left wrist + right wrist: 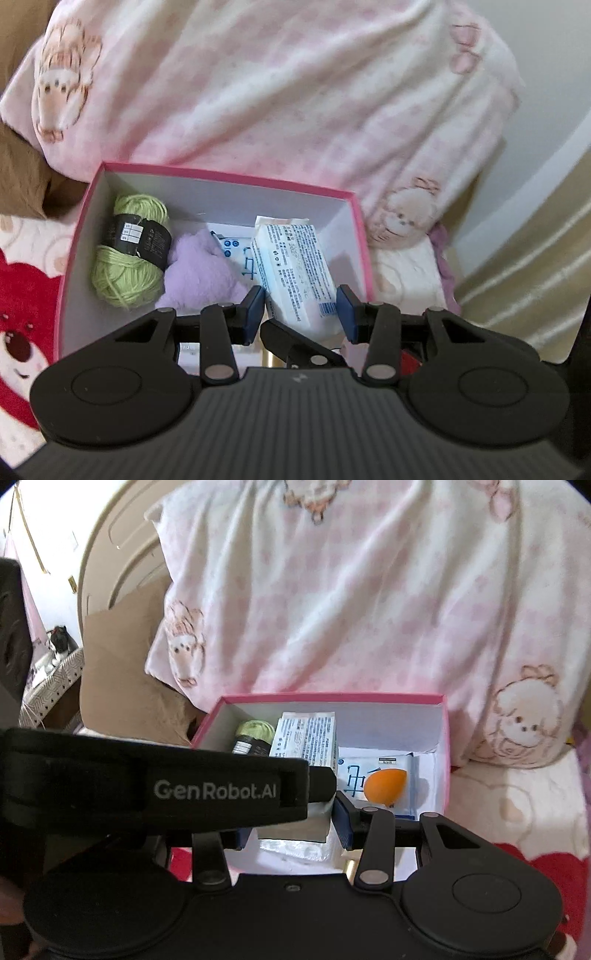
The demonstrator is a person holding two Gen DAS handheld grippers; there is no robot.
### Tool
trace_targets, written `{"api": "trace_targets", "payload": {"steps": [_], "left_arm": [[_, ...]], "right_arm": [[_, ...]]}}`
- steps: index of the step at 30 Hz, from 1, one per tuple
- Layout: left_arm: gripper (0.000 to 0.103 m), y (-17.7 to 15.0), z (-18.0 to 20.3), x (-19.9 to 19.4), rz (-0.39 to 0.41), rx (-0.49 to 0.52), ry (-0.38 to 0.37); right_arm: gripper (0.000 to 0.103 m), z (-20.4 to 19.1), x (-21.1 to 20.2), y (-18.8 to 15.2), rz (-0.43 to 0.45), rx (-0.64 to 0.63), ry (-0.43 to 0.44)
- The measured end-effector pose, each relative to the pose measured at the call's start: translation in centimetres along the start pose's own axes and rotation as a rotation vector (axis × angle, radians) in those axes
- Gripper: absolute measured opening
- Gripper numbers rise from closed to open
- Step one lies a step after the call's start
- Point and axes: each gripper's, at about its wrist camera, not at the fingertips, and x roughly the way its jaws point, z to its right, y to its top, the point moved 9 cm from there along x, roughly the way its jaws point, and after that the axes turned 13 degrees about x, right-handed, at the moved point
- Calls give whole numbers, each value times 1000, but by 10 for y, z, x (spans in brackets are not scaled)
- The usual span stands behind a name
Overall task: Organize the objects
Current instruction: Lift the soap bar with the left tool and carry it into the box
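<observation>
An open pink box (221, 173) (332, 698) lies on the bed. It holds a green yarn ball (129, 254) (255, 729), a purple plush piece (201, 269) and a flat blue-printed sachet (232, 247) (354, 775). An orange sponge (386, 784) rests on the sachet. A white printed packet (291, 258) (306, 734) stands tilted in the box. My left gripper (301, 314) is shut on its lower end. Just below it my right gripper (291, 829) seems shut on the same packet. The left gripper's strap (207, 790) hides the right gripper's left pad.
A big pink-and-white pillow (295, 92) (351, 590) leans right behind the box. Under the box lies a blanket with a red bear (26, 288). A brown cushion (22, 177) sits at the left. A wicker basket (51, 679) stands beyond the bed's edge.
</observation>
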Motion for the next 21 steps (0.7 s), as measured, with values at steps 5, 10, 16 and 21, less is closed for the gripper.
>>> {"api": "trace_targets", "payload": {"steps": [5, 10, 16, 21], "left_arm": [[41, -1, -24, 36, -16, -98, -47], [41, 3, -36, 63, -37, -106, -46], [41, 5, -43, 92, -68, -130, -69], [41, 3, -44, 99, -80, -126, -42]], "right_arm": [[49, 19, 32, 0, 10, 9, 22], [49, 31, 60, 6, -12, 12, 47], [49, 44, 81, 10, -50, 31, 6], [49, 45, 90, 9, -79, 29, -8]]}}
